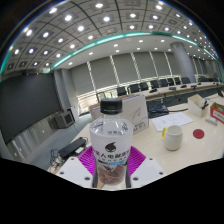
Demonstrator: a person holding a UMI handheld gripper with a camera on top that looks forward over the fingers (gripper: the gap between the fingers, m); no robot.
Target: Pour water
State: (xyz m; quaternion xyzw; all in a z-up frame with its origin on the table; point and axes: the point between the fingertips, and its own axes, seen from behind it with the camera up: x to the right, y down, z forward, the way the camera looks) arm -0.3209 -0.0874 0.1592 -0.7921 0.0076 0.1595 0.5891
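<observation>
1. I see a clear plastic water bottle (pixel 110 145) with a black cap held upright between the jaws (pixel 110 166), filling the near middle of my view.
2. Jaws are clenched on the water bottle: the magenta pads (pixel 84 157) press against its lower body on both sides, just beside the dark label.
3. The label carries white lettering I cannot read.
4. The bottle looks lifted clear of the pale worktop (pixel 185 140), which stretches beyond and to the right of it.
5. On the worktop, right of the bottle and apart from it, stands a white cup (pixel 173 136).
6. Further right lies a red round object (pixel 198 133); I cannot tell what it is.
7. Beyond that is a large room with rows of desks and monitors (pixel 160 86), grey blinds over the windows, and many ceiling lights.
</observation>
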